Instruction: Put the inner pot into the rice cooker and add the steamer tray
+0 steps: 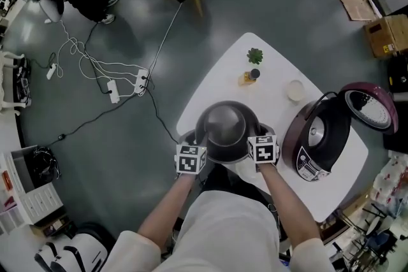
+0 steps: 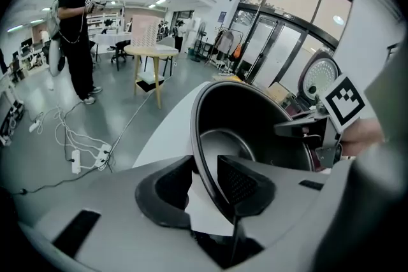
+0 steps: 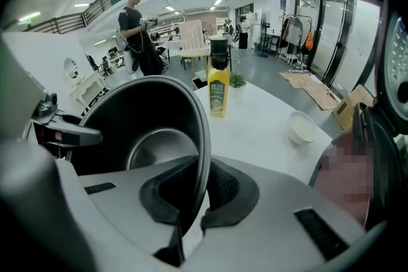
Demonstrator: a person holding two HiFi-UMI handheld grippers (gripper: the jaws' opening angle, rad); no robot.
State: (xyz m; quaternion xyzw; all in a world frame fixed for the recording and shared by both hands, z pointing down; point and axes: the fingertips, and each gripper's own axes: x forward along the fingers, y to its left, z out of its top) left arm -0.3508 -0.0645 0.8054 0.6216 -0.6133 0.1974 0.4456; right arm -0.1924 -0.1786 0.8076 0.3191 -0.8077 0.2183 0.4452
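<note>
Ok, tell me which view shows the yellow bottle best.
The right gripper view: the yellow bottle stands upright beyond the inner pot, near and in full, dark cap visible. The head view shows it only small, from above, near the green plant. The left gripper view does not show it.

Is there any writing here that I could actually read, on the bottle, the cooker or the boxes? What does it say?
No text reads clearly enough to quote.
Label on the yellow bottle: there is print, too small to read.
Front panel of the rice cooker: there are markings, too blurred to read.
Side of the cardboard box: a dark mark, unreadable.
Faces of the marker cubes: black-and-white square patterns, no letters.
</note>
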